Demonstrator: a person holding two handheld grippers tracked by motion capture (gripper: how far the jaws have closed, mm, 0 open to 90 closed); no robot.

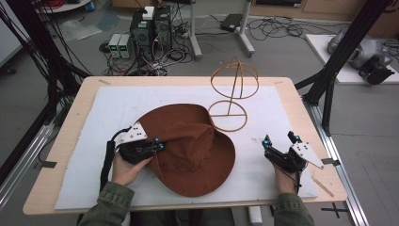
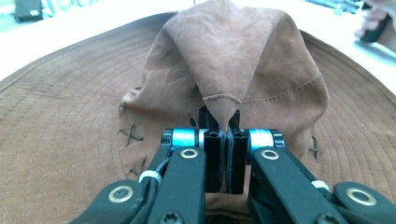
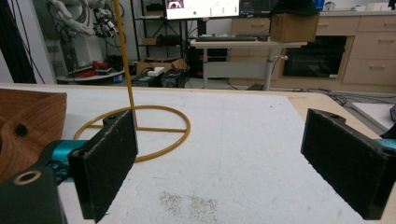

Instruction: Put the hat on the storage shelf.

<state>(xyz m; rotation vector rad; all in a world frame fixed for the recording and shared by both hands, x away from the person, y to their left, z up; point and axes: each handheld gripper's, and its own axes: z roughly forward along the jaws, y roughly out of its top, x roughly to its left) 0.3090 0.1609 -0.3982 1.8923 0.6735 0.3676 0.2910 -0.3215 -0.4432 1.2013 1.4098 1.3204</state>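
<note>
The desk [image 1: 70,122] takes up the middle of the high view, a pale wooden top with a white mat [image 1: 117,108] spread over most of it. On the mat, left of centre in the frame, lies a brown wide-brimmed hat [image 1: 197,165], its brim flat on the mat and its soft crown pulled up into a fold toward the left. In the left gripper view the hat fills the frame, with rings of stitching on the brim and the crown rising to a peak at top centre.

Just above and right of the hat in the high view stands a yellow wire hat stand [image 1: 234,77], a ring base touching the mat near the hat's brim, an upright rod and 2 crossed hoops on top. The right gripper view shows its ring and rod at upper left.

The left hand-held gripper [image 1: 158,144] sits at the hat's left edge, held by the person's left hand [image 1: 123,170]; its jaws are pressed together on a pinch of the crown fabric.

The right hand-held gripper [image 1: 280,139] rests at the lower right of the high view, well apart from the hat, jaws spread wide with nothing between them.
</note>
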